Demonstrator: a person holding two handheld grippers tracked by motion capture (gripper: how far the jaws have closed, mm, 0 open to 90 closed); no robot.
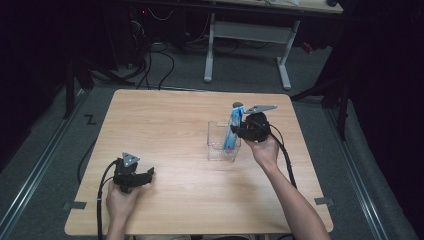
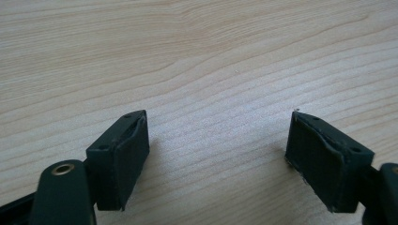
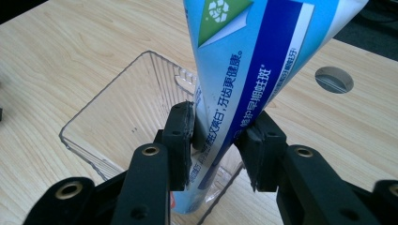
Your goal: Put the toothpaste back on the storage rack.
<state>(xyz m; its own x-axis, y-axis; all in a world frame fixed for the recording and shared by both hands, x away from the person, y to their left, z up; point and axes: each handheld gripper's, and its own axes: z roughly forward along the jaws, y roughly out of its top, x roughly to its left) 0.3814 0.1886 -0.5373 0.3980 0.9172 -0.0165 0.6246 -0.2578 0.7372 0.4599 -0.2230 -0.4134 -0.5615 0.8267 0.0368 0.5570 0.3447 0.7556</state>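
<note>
We have the right gripper [image 3: 216,140] at the blue toothpaste tube [image 3: 253,61]; jaws sit narrow on either side of it, tube standing tilted with its lower end in the clear plastic box [image 3: 108,98] mid-table; left gripper [image 2: 216,154] rests on the wooden table [image 2: 197,56], well apart, jaws wide, nothing between.
</note>
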